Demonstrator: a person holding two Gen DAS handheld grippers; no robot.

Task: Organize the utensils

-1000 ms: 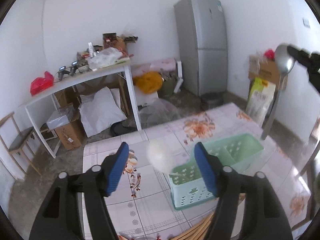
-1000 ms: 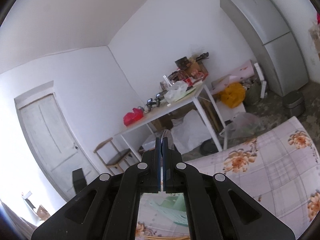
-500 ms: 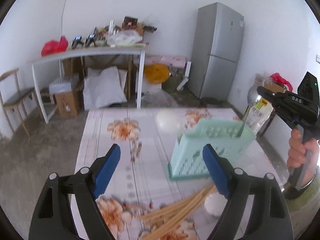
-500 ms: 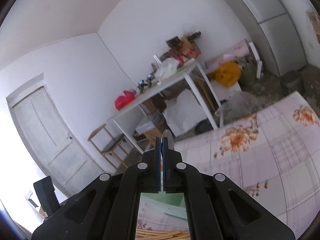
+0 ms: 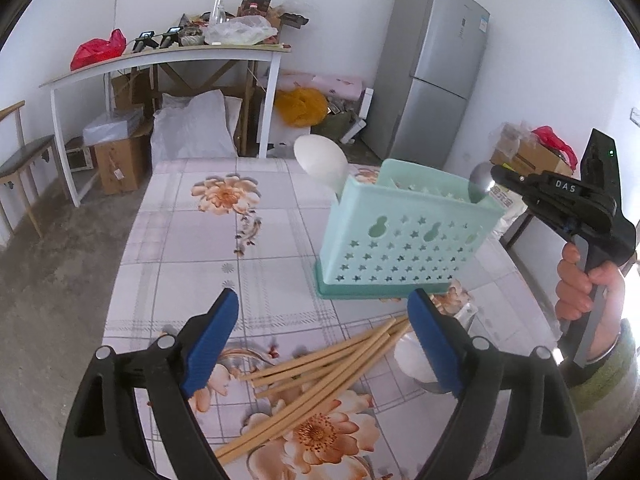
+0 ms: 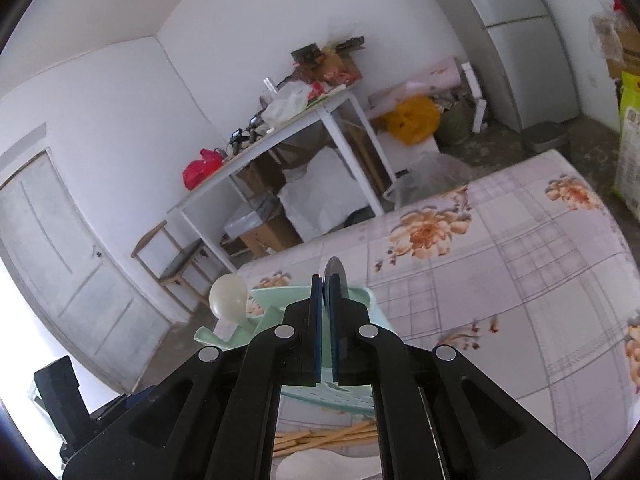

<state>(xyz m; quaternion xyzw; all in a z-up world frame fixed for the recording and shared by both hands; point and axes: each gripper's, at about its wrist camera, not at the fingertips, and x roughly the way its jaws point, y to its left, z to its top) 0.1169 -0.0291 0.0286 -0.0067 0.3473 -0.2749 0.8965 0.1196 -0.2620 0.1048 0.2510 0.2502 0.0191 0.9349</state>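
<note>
1. Basket: 1 mint-green perforated utensil basket stands upright on the floral tablecloth, w/ a divider inside seen from the right wrist cam.
2. Spoons in basket: 2. White plastic spoon at its left end, bowl up, above the rim. Metal spoon at its right end, handle down inside.
3. Right gripper: fingers nearly together, a thin gap showing; the metal spoon's bowl sits edge-on between the pads. Contact w/ pads looks likely, can't be sure. 1 hand wraps its handle.
4. Left gripper: blue pads wide apart & opening, nothing between them, above the table just in front of the basket.
5. Chopsticks: loose bundle, approx 7-8 wooden sticks (exact count unclear, they overlap), lying flat on the cloth near the left gripper.
6. White bowl: 1, beside the chopsticks' far ends, partly behind the left gripper's right finger.
7. Background: 1 grey fridge, 1 white side table w/ clutter on top.
</note>
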